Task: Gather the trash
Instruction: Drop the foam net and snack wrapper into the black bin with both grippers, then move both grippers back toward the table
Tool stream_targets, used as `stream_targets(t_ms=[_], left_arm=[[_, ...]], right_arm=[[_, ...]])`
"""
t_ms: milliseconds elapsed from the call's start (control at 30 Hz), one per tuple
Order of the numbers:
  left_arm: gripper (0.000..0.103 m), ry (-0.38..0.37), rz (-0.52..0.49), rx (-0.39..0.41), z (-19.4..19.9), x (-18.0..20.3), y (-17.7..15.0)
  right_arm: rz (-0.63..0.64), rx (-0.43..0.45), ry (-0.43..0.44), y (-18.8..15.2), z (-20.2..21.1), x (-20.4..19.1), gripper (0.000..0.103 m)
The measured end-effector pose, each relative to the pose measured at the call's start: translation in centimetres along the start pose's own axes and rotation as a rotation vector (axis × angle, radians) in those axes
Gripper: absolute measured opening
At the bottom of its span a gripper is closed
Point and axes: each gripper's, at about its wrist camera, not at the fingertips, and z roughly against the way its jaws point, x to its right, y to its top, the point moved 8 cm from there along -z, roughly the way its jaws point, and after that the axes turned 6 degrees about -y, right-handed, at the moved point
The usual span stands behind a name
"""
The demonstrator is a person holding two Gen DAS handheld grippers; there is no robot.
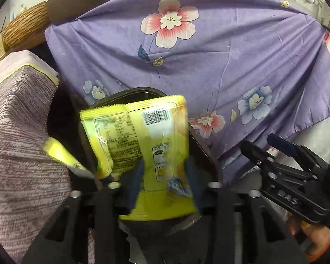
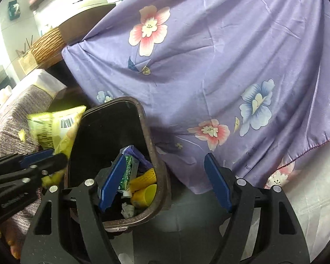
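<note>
My left hand-held gripper (image 1: 164, 173) pinches the yellow snack bag (image 1: 143, 145) beside the trash bin (image 2: 151, 154); my right hand-held gripper (image 2: 162, 183) hangs spread, empty. Released early, the bag could miss the bin.

- The left gripper (image 1: 162, 171) pinches a yellow snack bag (image 1: 140, 145), its blue fingers (image 1: 136, 176) pressed against the bag's lower part (barcode side facing the camera).
- Behind the bag sits a dark bin (image 1: 200, 149), mostly hidden.
- A purple flowered cloth (image 1: 209, 55) drapes beyond.
- The right gripper (image 1: 261, 145) reaches in from the right edge.
- A striped grey fabric (image 1: 17, 136) fills the left.
</note>
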Motion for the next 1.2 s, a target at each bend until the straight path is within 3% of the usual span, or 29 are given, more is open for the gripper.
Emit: stream_targets(t_ms=[133,400,567,700,1000,1200], left_arm=[[0.059,-0.014,0.021,0.005,-0.1,-0.4,0.3],[0.071,-0.058,0.082,0.070,2.5,-1.1,1.0],[0.074,-0.032,0.101,0.134,5.9,-1.8,1.7],[0.083,-0.007,0.113,0.182,9.2,-2.6,2.0],[0.093,0.057,0.110,0.204,15.4,-5.6,0.5],[0.097,0.180,0.145,0.225,20.6,-11.9,-0.7]], right_arm=[[-0.002,-0.003,-0.006,-0.1,0.1,0.1,0.073],[0.004,-0.004,0.000,-0.1,0.0,-0.5,0.073],[0.025,-0.006,0.013,0.0,0.1,-1.6,0.073],[0.046,-0.008,0.034,0.3,0.2,-3.0,0.073],[0.151,0.024,0.145,2.2,1.8,-9.8,0.076],[0.287,0.071,0.260,4.1,4.4,-17.0,0.077]])
